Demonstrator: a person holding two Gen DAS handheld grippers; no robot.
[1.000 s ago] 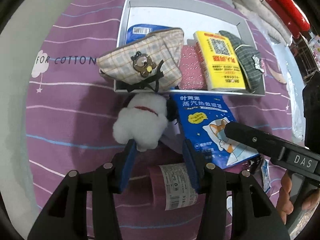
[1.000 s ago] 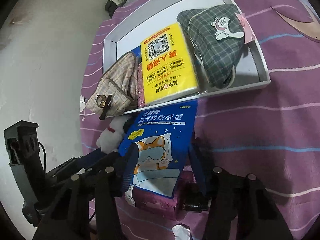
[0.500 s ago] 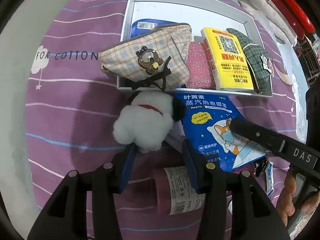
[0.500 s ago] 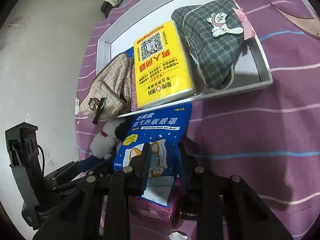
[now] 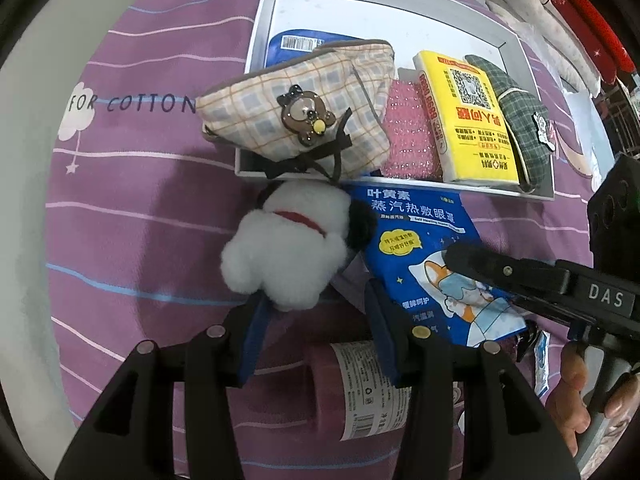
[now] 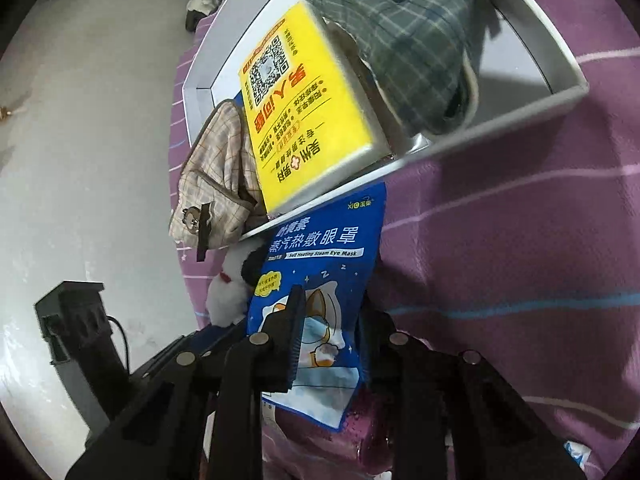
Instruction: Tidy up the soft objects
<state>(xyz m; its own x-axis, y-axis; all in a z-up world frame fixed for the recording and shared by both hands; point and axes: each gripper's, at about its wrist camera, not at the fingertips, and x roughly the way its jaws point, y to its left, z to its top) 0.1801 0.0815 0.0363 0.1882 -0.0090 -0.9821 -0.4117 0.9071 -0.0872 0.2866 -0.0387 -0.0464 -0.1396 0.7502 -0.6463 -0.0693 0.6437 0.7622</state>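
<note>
A blue eye-mask packet [image 6: 320, 240] lies on the purple striped sheet in front of the white tray [image 5: 400, 0]. My right gripper [image 6: 330, 300] has the packet's near end between its pads. The pads press on it, though the jaws are opening slightly. In the left wrist view one of its fingers [image 5: 480, 260] lies across the packet [image 5: 404, 240]. A white plush toy [image 5: 288, 248] with a red collar lies left of the packet. My left gripper [image 5: 316, 320] hangs open over the toy's lower end, holding nothing.
The tray holds a beige plaid pouch [image 5: 304, 112] hanging over its front rim, a pink cloth [image 5: 408, 136], a yellow pack [image 5: 468, 120] and a green plaid pouch [image 5: 524, 120]. A pink labelled bottle [image 5: 360, 384] lies under my left gripper. Grey floor lies left of the sheet.
My right gripper's jaws narrowed onto the blue packet and dipped closer to it. The left gripper and the plush toy stayed where they were.
</note>
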